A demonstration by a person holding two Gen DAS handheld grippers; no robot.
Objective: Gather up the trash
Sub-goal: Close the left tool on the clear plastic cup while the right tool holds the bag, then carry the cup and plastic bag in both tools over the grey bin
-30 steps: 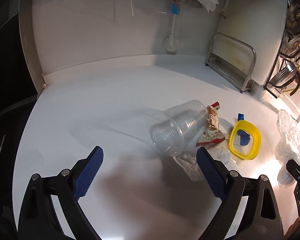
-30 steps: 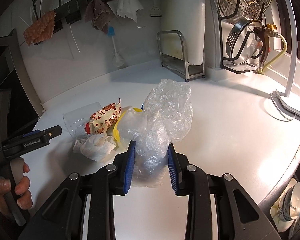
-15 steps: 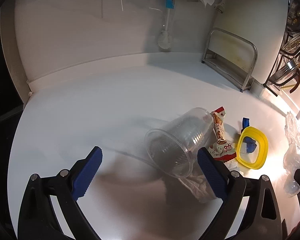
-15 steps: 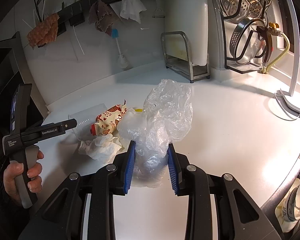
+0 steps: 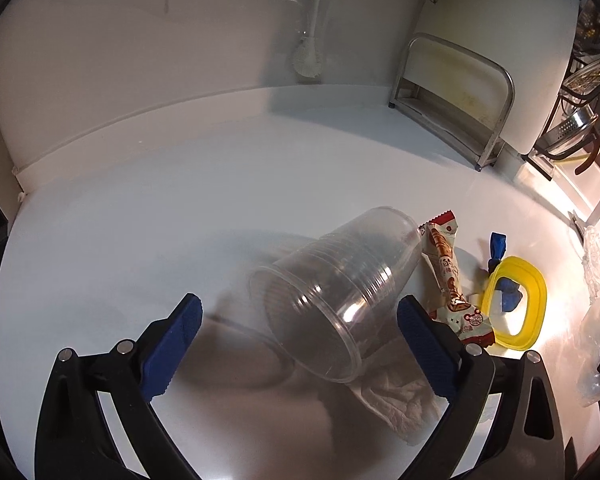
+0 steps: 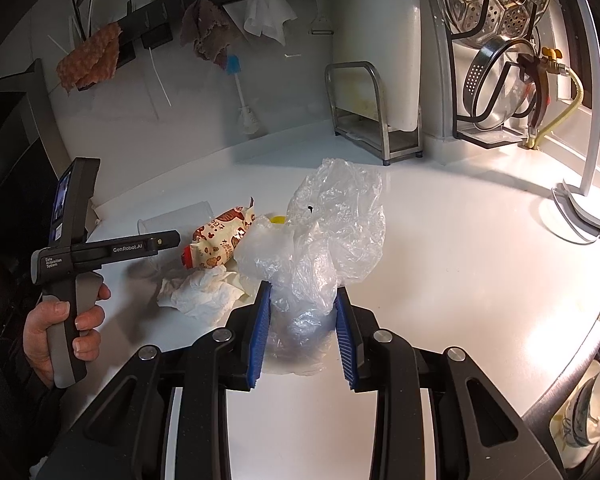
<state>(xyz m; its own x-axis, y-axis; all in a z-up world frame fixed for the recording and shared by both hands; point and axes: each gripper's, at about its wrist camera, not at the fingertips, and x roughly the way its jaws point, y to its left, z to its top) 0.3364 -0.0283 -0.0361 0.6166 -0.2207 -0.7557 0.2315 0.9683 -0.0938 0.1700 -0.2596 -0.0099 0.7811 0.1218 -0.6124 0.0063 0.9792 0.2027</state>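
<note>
Clear plastic is bunching between the pads of the right hand-held gripper (image 6: 302, 330), which is pinching a thin bag (image 6: 332, 232) upright on the white worktop (image 5: 140, 200). Left of it, the left hand-held gripper (image 5: 298, 346) is gaping wide around a tipped cup (image 5: 336, 292), touching nothing. Judging by this, collecting is beginning: next, closing gently on the cup's wall without crushing it.

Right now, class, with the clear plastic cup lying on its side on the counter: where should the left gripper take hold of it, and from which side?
Grip the clear plastic cup across its ribbed wall just behind the rim, coming from the open-mouth end, which faces the left gripper. Its open jaws already straddle that end; the wall is thin, so squeeze gently.
</note>
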